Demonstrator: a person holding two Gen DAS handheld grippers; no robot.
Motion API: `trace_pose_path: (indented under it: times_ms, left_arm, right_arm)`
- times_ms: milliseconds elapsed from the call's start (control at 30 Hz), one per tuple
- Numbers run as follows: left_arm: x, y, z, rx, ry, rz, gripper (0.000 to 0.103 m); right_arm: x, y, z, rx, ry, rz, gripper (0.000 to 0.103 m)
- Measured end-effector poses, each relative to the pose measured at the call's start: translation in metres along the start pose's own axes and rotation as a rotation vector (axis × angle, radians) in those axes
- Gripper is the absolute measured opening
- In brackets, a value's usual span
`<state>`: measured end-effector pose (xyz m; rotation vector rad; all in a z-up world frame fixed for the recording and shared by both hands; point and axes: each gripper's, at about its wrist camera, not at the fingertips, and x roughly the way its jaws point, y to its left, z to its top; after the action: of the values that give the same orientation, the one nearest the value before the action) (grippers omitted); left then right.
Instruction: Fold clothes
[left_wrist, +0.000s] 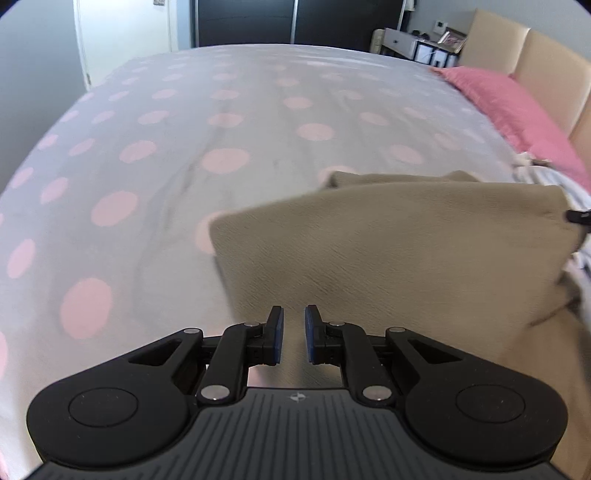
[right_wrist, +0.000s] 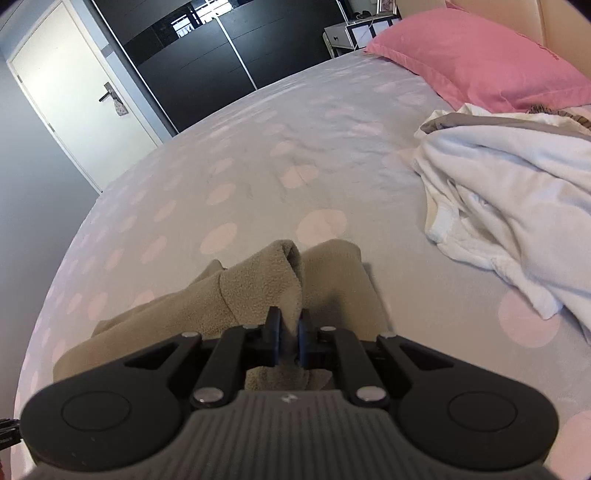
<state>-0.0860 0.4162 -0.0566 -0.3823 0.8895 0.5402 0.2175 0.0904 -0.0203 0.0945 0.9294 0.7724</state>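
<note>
Left gripper (left_wrist: 294, 334), bottom centre of the left wrist view: black body, blue-padded jaws set a narrow gap apart with nothing between them, poised over the near edge of the tan fleece garment (left_wrist: 399, 251). Tan fleece garment: folded flat, filling the lower right of that view, lying on the bed (left_wrist: 184, 122); a second layer of it shows along its far edge. Right gripper (right_wrist: 290, 341), bottom centre of the right wrist view: jaws nearly closed, pinching a fold of the same tan fleece (right_wrist: 258, 291), which bunches upward ahead of the jaws and trails off to the lower left over the bedspread. Bed: grey spread with pale pink dots, taking up most of both views. White clothes (right_wrist: 509, 206): crumpled heap at the right of the right wrist view, on the bed, well apart from the fleece. Striped cloth (left_wrist: 554, 184): at the right edge of the left wrist view, just beyond the fleece; kind of garment cannot be told. Pink pillow (right_wrist: 480, 55): upper right in both views, against a beige headboard (left_wrist: 535, 62). White door (right_wrist: 77, 107): upper left of the right wrist view, shut, with a dark handle. Black wardrobe (right_wrist: 221, 48): top centre, beyond the far edge of the bed. White side cabinet (left_wrist: 410, 42): upper right, beside the headboard.
</note>
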Motion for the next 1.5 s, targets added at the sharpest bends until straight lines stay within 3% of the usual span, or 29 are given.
trace_pose_path:
  times_ms: [100, 167, 233, 333, 433, 567, 633, 767, 1033, 1167, 1233, 1333, 1500]
  left_arm:
    - [-0.003, -0.012, -0.013, 0.046, 0.041, -0.030, 0.010]
    - [-0.004, -0.020, -0.023, 0.098, 0.074, -0.038, 0.010]
    - [-0.001, -0.023, -0.035, 0.150, 0.113, -0.043, 0.010]
    - [0.008, -0.016, -0.052, 0.146, 0.181, -0.018, 0.010]
    - [0.001, -0.011, -0.056, 0.143, 0.178, 0.000, 0.010]
    - [-0.025, -0.023, -0.059, 0.215, 0.133, 0.017, 0.013]
    - [-0.041, -0.034, -0.063, 0.251, 0.095, -0.013, 0.020]
    - [-0.071, -0.066, -0.079, 0.363, 0.030, -0.073, 0.021]
    - [-0.113, -0.139, -0.141, 0.506, -0.002, -0.200, 0.026]
    - [-0.120, -0.177, -0.184, 0.577, 0.026, -0.261, 0.039]
    - [-0.123, -0.194, -0.205, 0.621, 0.046, -0.276, 0.040]
    - [-0.121, -0.222, -0.239, 0.731, 0.077, -0.253, 0.044]
    - [-0.112, -0.259, -0.292, 0.979, 0.139, -0.212, 0.047]
  right_arm:
    - [0.019, -0.008, -0.010, 0.009, 0.095, -0.022, 0.014]
    - [0.026, -0.007, -0.018, -0.016, 0.134, -0.082, 0.020]
    - [0.023, -0.006, -0.020, -0.064, 0.120, -0.116, 0.030]
    - [0.013, -0.007, -0.023, -0.124, 0.115, -0.152, 0.034]
    - [-0.001, -0.013, -0.030, -0.156, 0.118, -0.189, 0.034]
    - [-0.027, -0.017, -0.045, -0.238, 0.116, -0.187, 0.034]
    - [-0.040, -0.013, -0.055, -0.297, 0.114, -0.160, 0.034]
    - [-0.078, 0.002, -0.080, -0.438, 0.099, -0.055, 0.034]
    - [-0.137, 0.027, -0.163, -0.727, 0.059, 0.139, 0.036]
    - [-0.152, 0.035, -0.217, -0.937, 0.168, 0.213, 0.036]
    - [-0.163, 0.040, -0.242, -1.034, 0.206, 0.249, 0.038]
    - [-0.179, 0.048, -0.275, -1.151, 0.253, 0.321, 0.047]
    - [-0.199, 0.060, -0.331, -1.410, 0.325, 0.402, 0.050]
